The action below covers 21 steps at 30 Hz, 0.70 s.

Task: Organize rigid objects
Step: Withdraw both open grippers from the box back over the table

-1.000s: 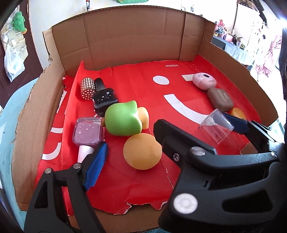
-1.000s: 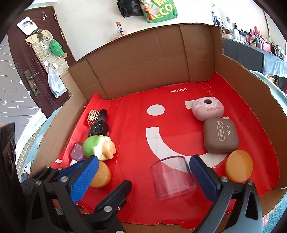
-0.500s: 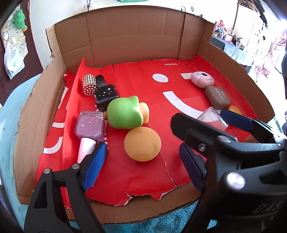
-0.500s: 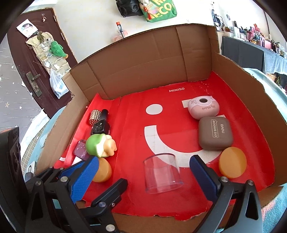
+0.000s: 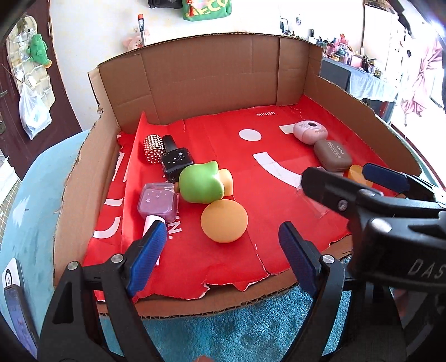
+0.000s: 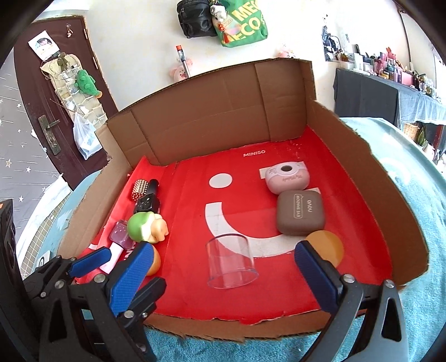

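Claws first: left claw (image 5: 223,247) spread wide over the near edge of the tray, nothing between its blue pads (image 5: 150,250); right claw (image 6: 223,281) likewise spread, empty, with the clear plastic cup (image 6: 231,260) lying on its side just ahead of the gap, touched by neither pad. Beyond, low cardboard tray (image 6: 211,108) lined with red paper (image 6: 184,211) printed "MINISO" in white above a smiley face, near edge torn. On the right side of the tray, in a row from back to front: pink rounded case (image 6: 287,178) with script lettering too small to read, brown case (image 6: 301,213) marked "EYE SHADOW" and "NOVO", orange round sponge (image 6: 327,246) touching the brown case. On the left side, clustered: studded gold cylinder (image 5: 153,149), black bottle (image 5: 177,161) with star marks, green-capped toy figure (image 5: 202,182), lilac nail-polish bottle (image 5: 159,202) with a white cap, second orange sponge (image 5: 224,221) just in front of the toy. Under the tray, teal fluffy cover (image 5: 237,334). On the far wall, green bag (image 6: 245,25) with large letters, partly read as "MEG" and "ECO".
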Each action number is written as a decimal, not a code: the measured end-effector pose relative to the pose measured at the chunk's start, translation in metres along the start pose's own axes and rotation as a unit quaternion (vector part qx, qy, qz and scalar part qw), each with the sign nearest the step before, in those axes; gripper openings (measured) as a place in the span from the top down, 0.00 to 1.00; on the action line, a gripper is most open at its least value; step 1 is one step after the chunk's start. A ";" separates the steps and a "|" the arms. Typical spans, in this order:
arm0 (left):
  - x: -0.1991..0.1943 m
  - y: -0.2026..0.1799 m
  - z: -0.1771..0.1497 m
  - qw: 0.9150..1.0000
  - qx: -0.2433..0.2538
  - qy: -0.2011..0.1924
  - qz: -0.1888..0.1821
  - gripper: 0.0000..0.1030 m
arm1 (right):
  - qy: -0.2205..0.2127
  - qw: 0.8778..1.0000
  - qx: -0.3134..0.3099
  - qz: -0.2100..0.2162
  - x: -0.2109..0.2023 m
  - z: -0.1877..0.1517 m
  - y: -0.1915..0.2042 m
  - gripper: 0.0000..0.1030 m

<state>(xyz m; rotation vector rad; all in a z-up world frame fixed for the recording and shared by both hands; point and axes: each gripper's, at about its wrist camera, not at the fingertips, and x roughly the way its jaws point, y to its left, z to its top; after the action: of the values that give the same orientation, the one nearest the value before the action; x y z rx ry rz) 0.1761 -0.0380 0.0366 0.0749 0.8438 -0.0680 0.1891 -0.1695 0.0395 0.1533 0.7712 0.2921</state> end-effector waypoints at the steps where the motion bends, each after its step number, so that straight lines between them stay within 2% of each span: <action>1: -0.001 0.001 0.000 1.000 -0.003 -0.002 0.002 0.19 | -0.003 1.000 -0.001 -0.003 -0.002 0.000 -0.001 0.00; 3: -0.004 0.003 -0.001 1.000 -0.008 -0.006 0.005 0.12 | -0.009 1.000 0.000 -0.009 -0.007 0.001 -0.005 0.00; 7: -0.013 0.007 -0.002 1.000 -0.018 -0.020 0.006 0.10 | -0.018 1.000 -0.002 -0.013 -0.015 0.001 -0.011 0.00; 9: -0.019 0.009 -0.003 0.999 -0.025 -0.026 0.005 0.03 | -0.022 1.000 -0.004 -0.016 -0.020 0.000 -0.013 0.00; 21: -0.046 0.014 -0.022 0.997 -0.052 -0.054 0.024 0.00 | -0.043 0.998 -0.037 -0.034 -0.052 -0.017 -0.012 0.00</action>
<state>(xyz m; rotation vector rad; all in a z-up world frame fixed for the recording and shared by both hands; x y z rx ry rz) 0.1303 -0.0207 0.0568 -0.0067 0.7365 0.0179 0.1437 -0.1969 0.0589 0.0689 0.6783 0.2480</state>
